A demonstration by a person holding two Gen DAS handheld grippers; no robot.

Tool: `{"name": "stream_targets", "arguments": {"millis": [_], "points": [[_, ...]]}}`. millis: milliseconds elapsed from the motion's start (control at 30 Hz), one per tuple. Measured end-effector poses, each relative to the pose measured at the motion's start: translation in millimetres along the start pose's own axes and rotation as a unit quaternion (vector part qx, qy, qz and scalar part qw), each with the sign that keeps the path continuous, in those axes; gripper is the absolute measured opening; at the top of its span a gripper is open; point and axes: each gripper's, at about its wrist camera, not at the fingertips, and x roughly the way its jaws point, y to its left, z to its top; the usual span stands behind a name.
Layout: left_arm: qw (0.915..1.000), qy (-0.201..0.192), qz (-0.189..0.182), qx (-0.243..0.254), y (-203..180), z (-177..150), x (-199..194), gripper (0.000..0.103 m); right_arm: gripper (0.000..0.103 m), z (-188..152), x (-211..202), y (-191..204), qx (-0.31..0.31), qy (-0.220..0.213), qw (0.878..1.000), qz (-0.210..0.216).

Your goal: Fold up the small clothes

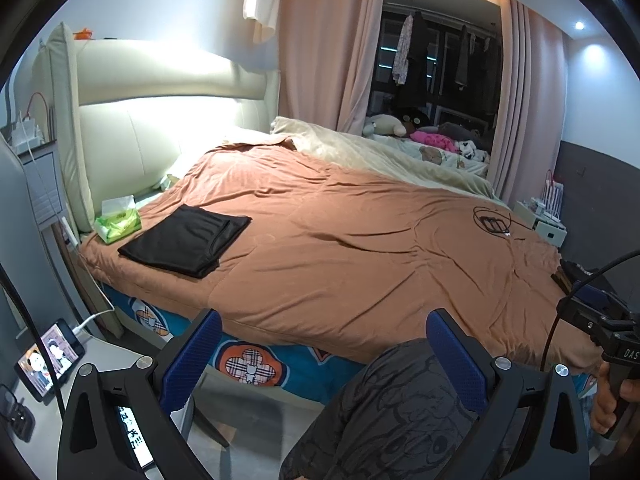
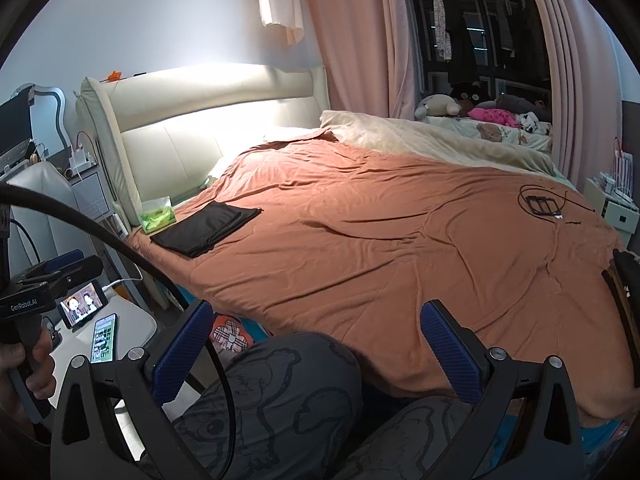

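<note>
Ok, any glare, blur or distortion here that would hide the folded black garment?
Left wrist view: the cream padded headboard is blown out white, and the fisheye bends the edges, but the folded black garment stays sharp. Right wrist view: same headboard glare, garment smaller, still readable.

We see one black garment (image 1: 186,240) (image 2: 206,228) lying flat on the orange bedcover (image 1: 360,240) (image 2: 380,240), at its near left corner. It is folded into a neat rectangle with layered edges showing along its right side. It lies just beside a green tissue pack (image 1: 118,226) (image 2: 157,218) on its left.
</note>
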Motion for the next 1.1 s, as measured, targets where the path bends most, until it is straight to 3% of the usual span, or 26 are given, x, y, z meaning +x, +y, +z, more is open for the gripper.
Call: {"name": "stream_targets", "arguments": {"millis": [1100], "points": [[0.9999,-0.013,-0.004,-0.001,5,-3,-20,0.103,0.103,-2,-12,14,-0.009,-0.001,1.0,-0.001]]}}
